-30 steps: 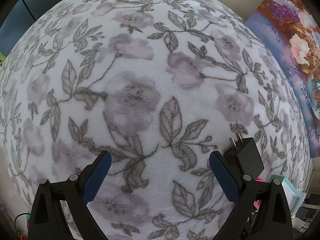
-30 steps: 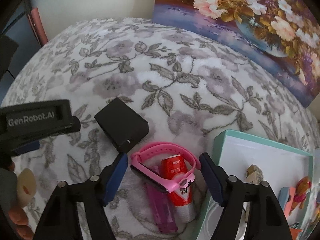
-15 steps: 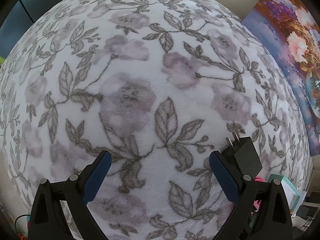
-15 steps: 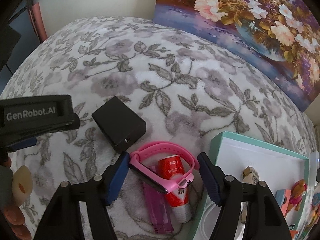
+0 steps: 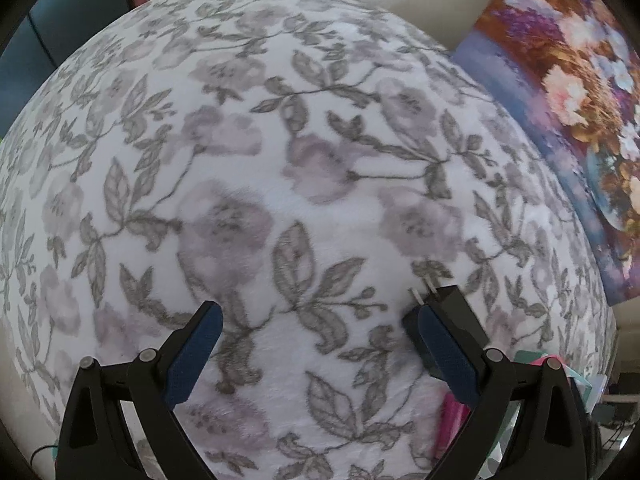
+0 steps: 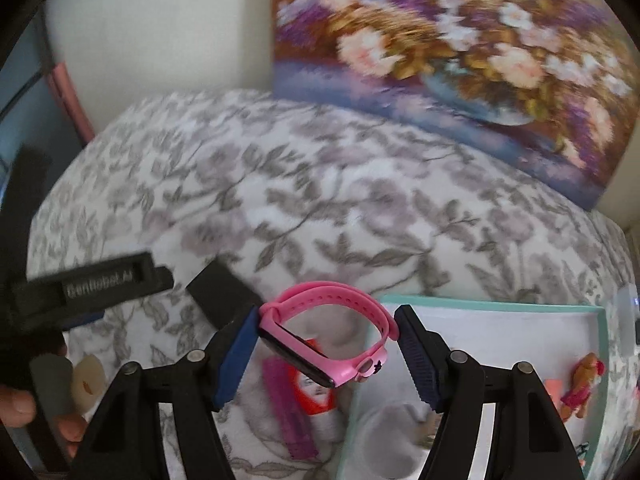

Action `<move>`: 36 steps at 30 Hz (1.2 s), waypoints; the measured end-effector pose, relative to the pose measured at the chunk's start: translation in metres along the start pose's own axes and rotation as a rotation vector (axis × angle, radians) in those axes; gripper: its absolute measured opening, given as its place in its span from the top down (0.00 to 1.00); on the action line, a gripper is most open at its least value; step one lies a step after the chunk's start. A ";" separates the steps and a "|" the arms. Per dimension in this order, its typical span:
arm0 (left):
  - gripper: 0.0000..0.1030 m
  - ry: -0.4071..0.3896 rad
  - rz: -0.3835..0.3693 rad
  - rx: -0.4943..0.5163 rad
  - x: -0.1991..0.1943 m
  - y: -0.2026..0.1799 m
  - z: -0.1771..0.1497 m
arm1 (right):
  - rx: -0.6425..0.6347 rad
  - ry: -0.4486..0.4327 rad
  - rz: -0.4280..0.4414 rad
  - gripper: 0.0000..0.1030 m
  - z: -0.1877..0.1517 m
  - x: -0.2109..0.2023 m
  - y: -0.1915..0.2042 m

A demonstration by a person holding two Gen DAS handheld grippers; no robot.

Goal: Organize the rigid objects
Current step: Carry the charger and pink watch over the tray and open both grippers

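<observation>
Pink watch (image 6: 326, 332) clamped in right hand-held gripper (image 6: 326, 334), angled down, now lifted off bed (image 6: 360, 220); left hand-held gripper (image 5: 316, 330) apart, empty.

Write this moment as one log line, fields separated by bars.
right tool: shut on pink watch, lifted | left tool: open, empty | box: beside | charger: on blanket

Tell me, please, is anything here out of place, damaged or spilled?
Nothing looks damaged or spilled. Three things lie loose on the floral blanket outside the teal-rimmed white tray: a black plug adapter, a purple lighter and a red tube. The right tool holds a pink watch.
</observation>
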State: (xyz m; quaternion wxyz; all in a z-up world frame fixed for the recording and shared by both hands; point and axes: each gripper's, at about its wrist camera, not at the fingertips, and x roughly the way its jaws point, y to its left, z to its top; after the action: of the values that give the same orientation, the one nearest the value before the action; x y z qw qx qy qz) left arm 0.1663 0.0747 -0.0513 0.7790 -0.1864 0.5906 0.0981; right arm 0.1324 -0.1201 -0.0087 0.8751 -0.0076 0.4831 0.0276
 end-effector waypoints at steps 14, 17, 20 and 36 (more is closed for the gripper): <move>0.05 -0.002 -0.091 0.244 0.019 -0.068 -0.013 | 0.249 -0.006 -0.018 0.30 -0.008 -0.010 -0.092; 0.05 -0.029 -0.080 0.282 0.020 -0.079 -0.015 | 0.273 0.001 -0.016 0.30 -0.010 -0.009 -0.100; 0.05 -0.038 -0.092 0.299 0.024 -0.085 -0.018 | 0.280 0.006 -0.014 0.30 -0.011 -0.008 -0.102; 0.36 -0.077 -0.069 0.333 0.028 -0.092 -0.020 | 0.274 0.016 0.006 0.30 -0.013 -0.008 -0.100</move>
State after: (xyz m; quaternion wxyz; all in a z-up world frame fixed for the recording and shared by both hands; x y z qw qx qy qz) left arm 0.1905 -0.0189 -0.0664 0.8241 -0.0710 0.5616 -0.0208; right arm 0.1223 -0.2212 -0.0102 0.8639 0.1131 0.4895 -0.0362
